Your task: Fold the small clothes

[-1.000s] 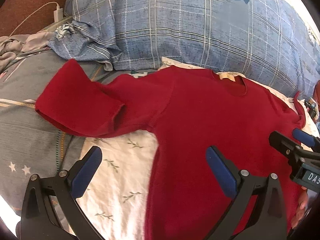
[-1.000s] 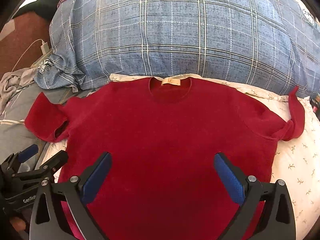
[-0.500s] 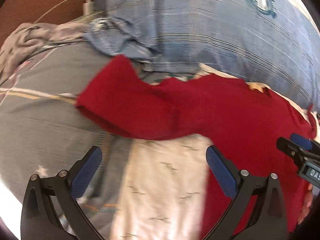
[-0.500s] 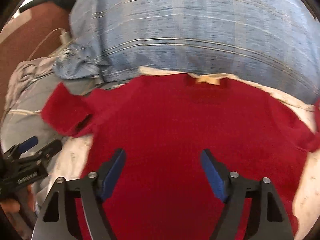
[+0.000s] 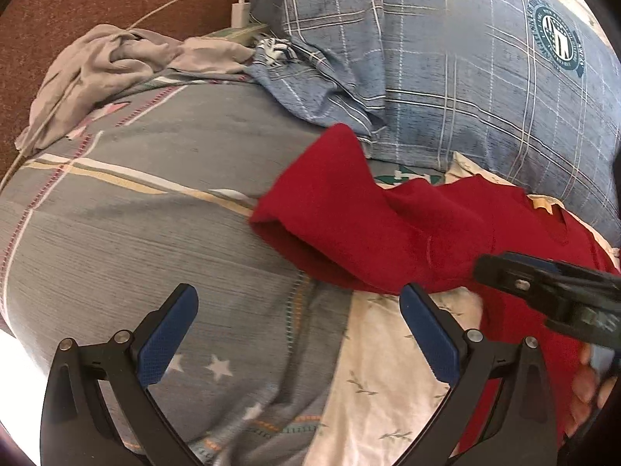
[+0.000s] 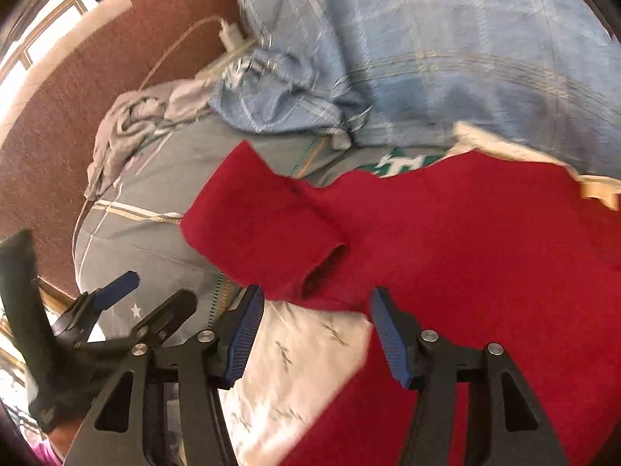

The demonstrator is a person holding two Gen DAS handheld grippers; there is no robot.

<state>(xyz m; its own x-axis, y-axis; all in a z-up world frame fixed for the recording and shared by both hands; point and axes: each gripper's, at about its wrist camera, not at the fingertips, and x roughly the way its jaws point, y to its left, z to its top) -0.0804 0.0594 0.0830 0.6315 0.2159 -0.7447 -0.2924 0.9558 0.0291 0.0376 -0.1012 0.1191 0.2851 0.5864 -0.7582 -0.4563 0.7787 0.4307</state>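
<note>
Both tongs, the left tongs [image 5: 299, 338] and the right tongs [image 6: 316, 336], hung wide open and empty just short of the red top [image 6: 446, 240], which lay spread on the bed [image 5: 128, 213], sleeve [image 6: 256, 229] out, nothing folded yet.

There is 1 red shirt [image 5: 446, 233] with 1 sleeve [image 6: 256, 229] in view, and 1 blue plaid pillow [image 5: 446, 58]. Near the bed's far edge lie 1 crumpled grey garment [image 5: 108, 62] and 1 white charger [image 5: 239, 13]. 2 grippers show, 1 left gripper [image 5: 299, 334] and 1 right gripper [image 6: 316, 334], each with 2 fingers.
</note>
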